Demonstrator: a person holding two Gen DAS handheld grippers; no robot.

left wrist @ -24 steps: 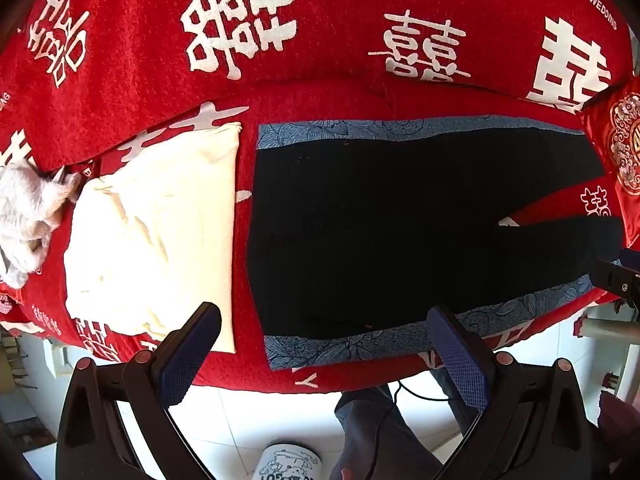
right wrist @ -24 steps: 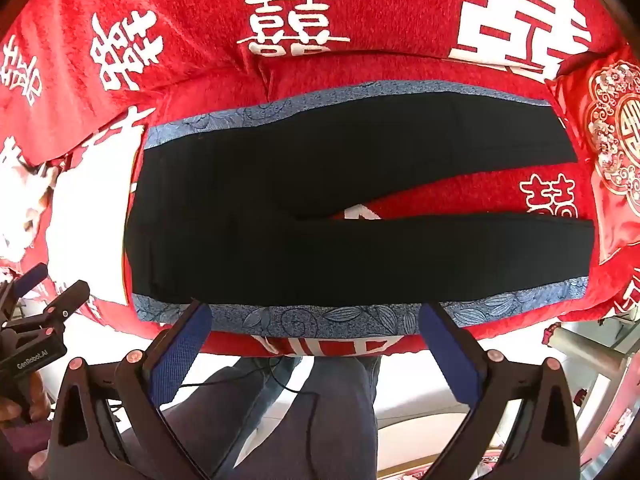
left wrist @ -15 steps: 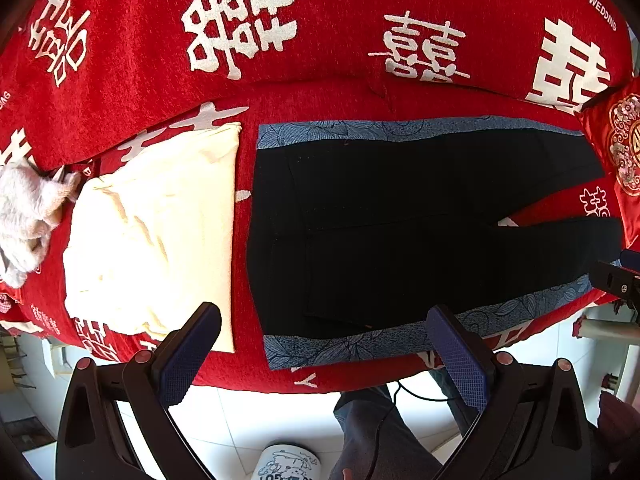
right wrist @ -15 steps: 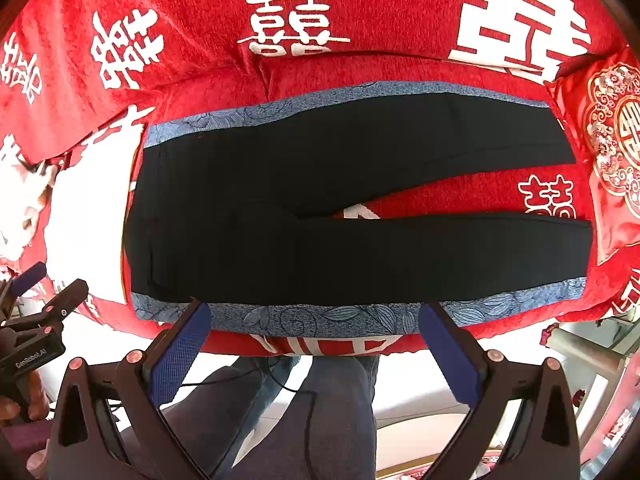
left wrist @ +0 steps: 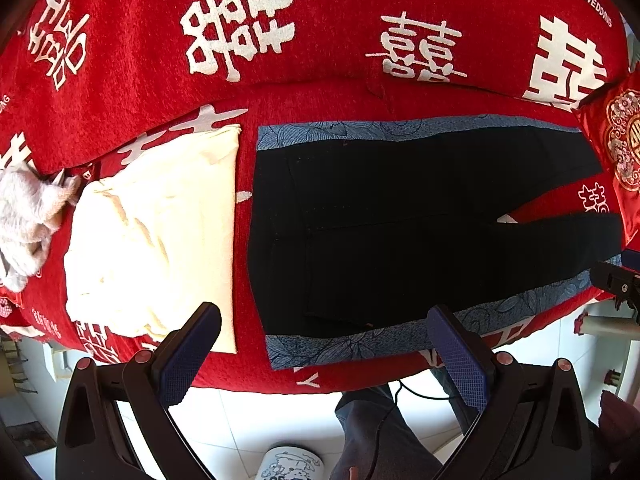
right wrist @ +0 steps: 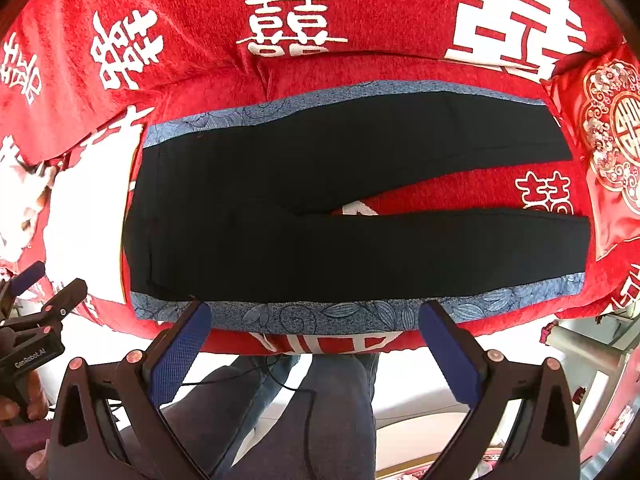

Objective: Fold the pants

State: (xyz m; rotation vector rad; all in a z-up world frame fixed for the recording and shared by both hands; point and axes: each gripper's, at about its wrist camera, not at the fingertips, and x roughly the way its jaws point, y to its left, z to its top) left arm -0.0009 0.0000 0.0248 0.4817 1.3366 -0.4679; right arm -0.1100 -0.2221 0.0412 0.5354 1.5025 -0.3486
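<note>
Black pants with blue patterned side stripes lie flat on a red sofa cover, waistband to the left, both legs stretching right in a narrow V. My left gripper hovers open above the near edge by the waist, nothing between its blue pads. Open too, my right gripper hangs over the near blue stripe of the closer leg, clear of the cloth. The left gripper also shows at the right wrist view's left edge.
A folded cream garment lies left of the waistband, a fluffy white cloth beyond it. A red embroidered cushion sits past the leg ends. The person's jeans-clad legs and white floor tiles are below the sofa edge.
</note>
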